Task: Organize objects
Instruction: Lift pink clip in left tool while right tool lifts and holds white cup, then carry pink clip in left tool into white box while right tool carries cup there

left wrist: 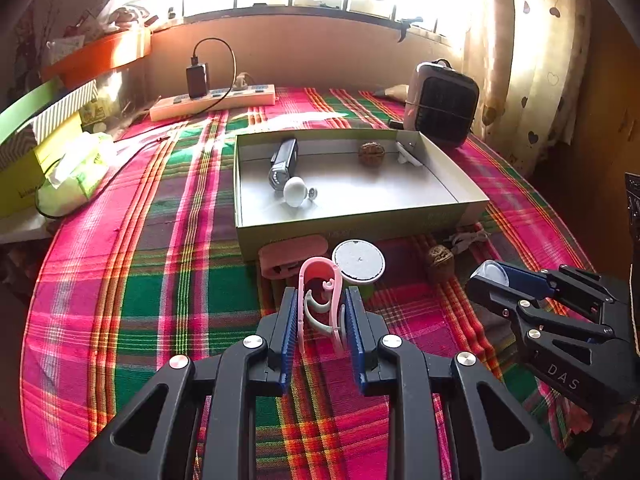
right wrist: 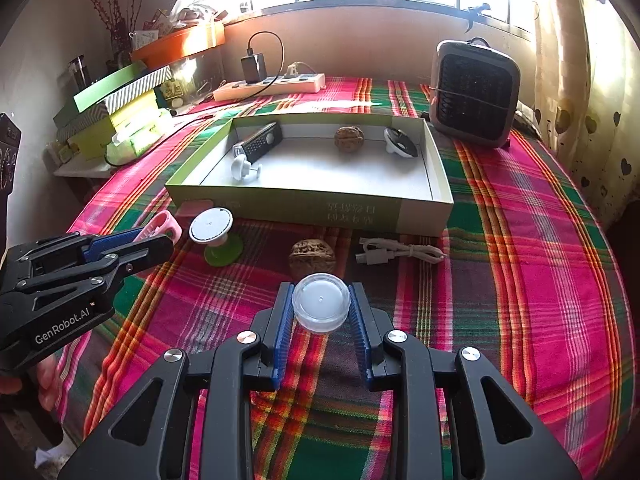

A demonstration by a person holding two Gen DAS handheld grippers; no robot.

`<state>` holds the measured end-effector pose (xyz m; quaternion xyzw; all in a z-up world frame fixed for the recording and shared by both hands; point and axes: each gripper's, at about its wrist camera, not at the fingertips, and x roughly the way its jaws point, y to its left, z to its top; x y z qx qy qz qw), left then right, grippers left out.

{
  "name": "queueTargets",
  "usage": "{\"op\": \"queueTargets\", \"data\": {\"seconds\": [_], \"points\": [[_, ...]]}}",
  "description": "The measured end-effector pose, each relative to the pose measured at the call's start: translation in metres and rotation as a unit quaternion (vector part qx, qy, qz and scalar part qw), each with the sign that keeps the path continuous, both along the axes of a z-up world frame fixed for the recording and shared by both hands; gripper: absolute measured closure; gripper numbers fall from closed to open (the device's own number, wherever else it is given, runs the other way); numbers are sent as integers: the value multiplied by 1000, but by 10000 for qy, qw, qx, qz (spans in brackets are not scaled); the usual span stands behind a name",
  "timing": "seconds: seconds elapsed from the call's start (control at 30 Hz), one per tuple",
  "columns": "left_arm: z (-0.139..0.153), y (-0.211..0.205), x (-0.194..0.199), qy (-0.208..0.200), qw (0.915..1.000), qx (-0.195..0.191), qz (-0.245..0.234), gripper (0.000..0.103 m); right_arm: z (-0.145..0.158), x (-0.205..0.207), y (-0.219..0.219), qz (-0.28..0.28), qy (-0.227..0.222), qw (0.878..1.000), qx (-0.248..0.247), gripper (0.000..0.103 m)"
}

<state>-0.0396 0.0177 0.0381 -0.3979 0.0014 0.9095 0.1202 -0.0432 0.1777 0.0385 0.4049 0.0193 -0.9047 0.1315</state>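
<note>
While both grippers hang over the near part of the plaid cloth (right wrist: pixel 540 280), bare cloth lies open beneath them, more of it to the left and right of the box (right wrist: pixel 304 204), and the cloth's rounded edge drops away at both sides. The left gripper (left wrist: pixel 322 312) pinches a pink clip (left wrist: pixel 320 300) upright between its blue pads. The right gripper (right wrist: pixel 321 308) is clamped on a clear round lid (right wrist: pixel 321 304), held flat between its pads.

Just before the box's near wall lie a pink case (left wrist: pixel 290 254), a white disc (right wrist: pixel 211 225) on a green base (right wrist: pixel 224 254), a walnut (right wrist: pixel 312 256) and a coiled white cable (right wrist: pixel 400 254).

The open box holds a dark remote (right wrist: pixel 258 145) at its far left, a white knob (right wrist: pixel 243 168) touching the remote's near end, a second walnut (right wrist: pixel 349 139) by the far wall, and a round white-rimmed piece (right wrist: pixel 400 142) tilted in the far right corner.

Beyond the box sit a power strip (right wrist: pixel 272 84) with a black charger (right wrist: pixel 254 67) plugged in, and to its right a dark heater (right wrist: pixel 474 94). Left of the box stand stacked boxes (right wrist: pixel 116 100) and a tissue pack (right wrist: pixel 138 138).

"GenRobot.AI" reads on the left gripper's side, "DAS" on the right one's. Print on the box's near wall is too blurred to read.
</note>
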Motion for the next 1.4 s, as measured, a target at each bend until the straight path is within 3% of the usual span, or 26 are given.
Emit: {"op": "queueTargets", "data": {"seconds": [0.43,0.8,1.4], "points": [[22,5,-18,92,9999,80,-113,82,26,-19,7,-18,228,9997,-11,75],[26,17,-69,-71,9991,224,-339,82,38,-65,15,-57,247,9996,83,75],[15,40,-146,-396,9972,24,-631,82,11,-146,12,87,-170,9997,129,75]]}}
